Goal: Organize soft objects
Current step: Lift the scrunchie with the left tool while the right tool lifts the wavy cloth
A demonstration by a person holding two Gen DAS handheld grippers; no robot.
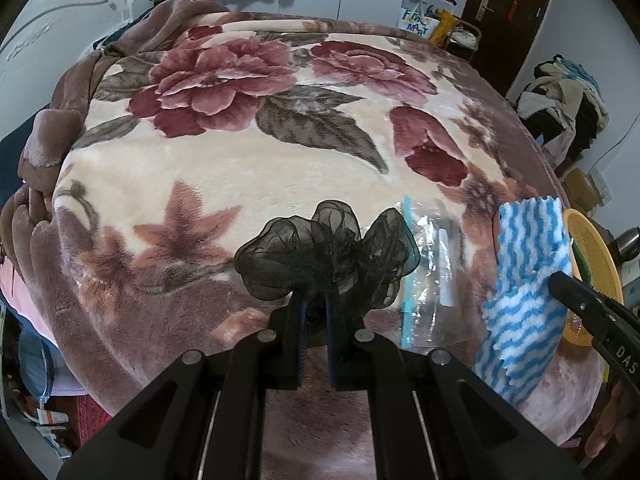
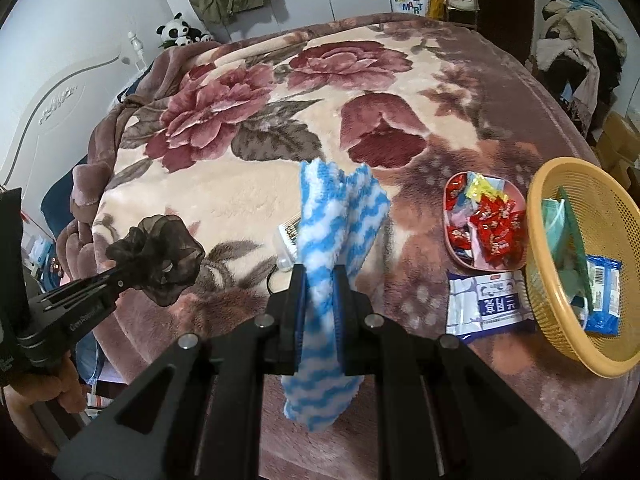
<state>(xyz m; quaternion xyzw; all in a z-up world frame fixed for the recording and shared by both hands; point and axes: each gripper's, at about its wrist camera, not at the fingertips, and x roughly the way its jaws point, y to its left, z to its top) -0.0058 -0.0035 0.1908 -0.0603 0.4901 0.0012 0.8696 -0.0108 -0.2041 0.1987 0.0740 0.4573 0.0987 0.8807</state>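
My left gripper (image 1: 316, 300) is shut on a black sheer scrunchie (image 1: 328, 254) and holds it above the floral blanket (image 1: 224, 168); the scrunchie also shows in the right wrist view (image 2: 160, 258). My right gripper (image 2: 320, 276) is shut on a blue-and-white wavy fleece cloth (image 2: 336, 224), which hangs above and below the jaws; the cloth also shows in the left wrist view (image 1: 528, 288). A yellow mesh basket (image 2: 536, 216) sits on the bed at the right and holds some packets.
A clear zip bag (image 1: 432, 272) lies on the blanket between the grippers. A pink tray of candies (image 2: 452, 240) and a white wet-wipe pack (image 2: 488, 304) lie left of the basket. A panda plush (image 2: 178, 32) sits by the headboard. Clothes are piled at far right.
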